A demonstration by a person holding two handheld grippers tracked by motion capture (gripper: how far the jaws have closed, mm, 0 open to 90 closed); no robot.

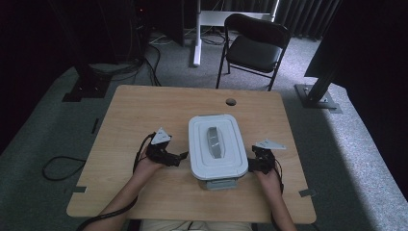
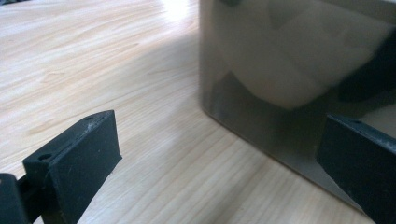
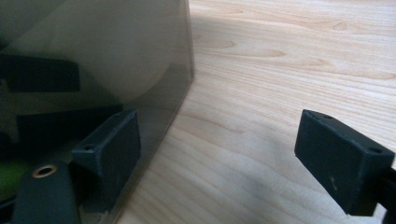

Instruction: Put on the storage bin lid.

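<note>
A rectangular storage box with a white lid [image 1: 215, 147] and a grey handle [image 1: 214, 141] stands in the middle of the wooden table [image 1: 144, 110]. My left gripper [image 1: 180, 158] lies on the table at the box's left side, open. Its jaws [image 2: 224, 158] are spread wide, with the box's smoky translucent wall [image 2: 280, 56] just ahead on the right. My right gripper [image 1: 251, 165] sits at the box's right side near its front corner, open [image 3: 226, 156]. One finger [image 3: 112, 154] rests close against the box wall [image 3: 93, 60]. A pale rounded shape shows through the wall.
A round cable hole [image 1: 231, 101] lies in the table behind the box. A black folding chair [image 1: 255, 45] stands beyond the far edge. Cables [image 1: 60, 166] loop on the carpet to the left, and black stand bases flank the table.
</note>
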